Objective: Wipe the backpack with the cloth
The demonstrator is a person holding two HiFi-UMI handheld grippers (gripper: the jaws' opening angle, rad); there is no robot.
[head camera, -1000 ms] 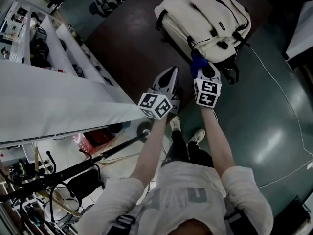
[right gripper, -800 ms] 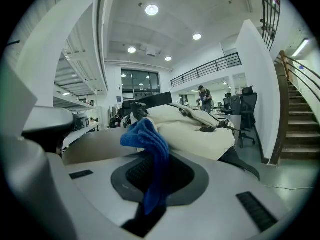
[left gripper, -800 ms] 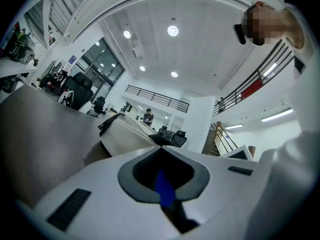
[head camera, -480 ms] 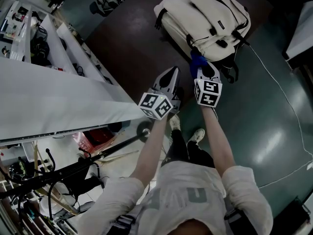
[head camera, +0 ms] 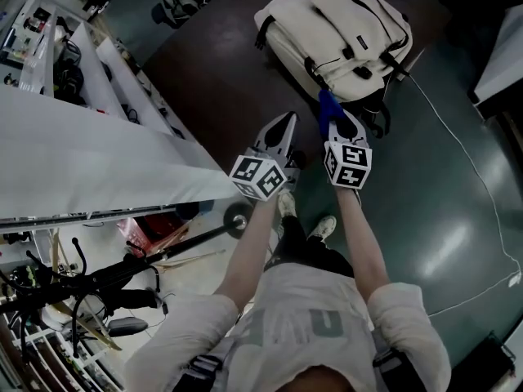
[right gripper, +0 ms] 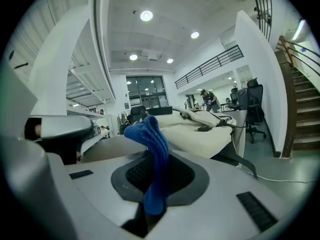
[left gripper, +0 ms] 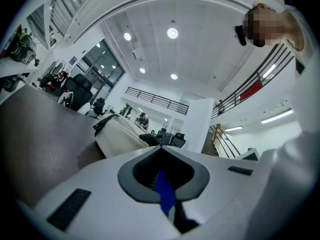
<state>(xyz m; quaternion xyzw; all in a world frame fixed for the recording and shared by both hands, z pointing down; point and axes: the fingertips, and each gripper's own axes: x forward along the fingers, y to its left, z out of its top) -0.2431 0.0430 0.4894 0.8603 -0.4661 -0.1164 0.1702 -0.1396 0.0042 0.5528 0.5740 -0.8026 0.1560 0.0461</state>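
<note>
The left gripper (head camera: 282, 129) has its jaws pressed together; only a narrow blue strip (left gripper: 164, 194) shows in the seam between them. Beside it, the right gripper (head camera: 339, 121) has its jaws clenched on the blue terry cloth (right gripper: 152, 154), which stands up from them. Just beyond the cloth, the cream fabric backpack (head camera: 343, 31) lies on the dark brown counter (head camera: 212, 64).
</note>
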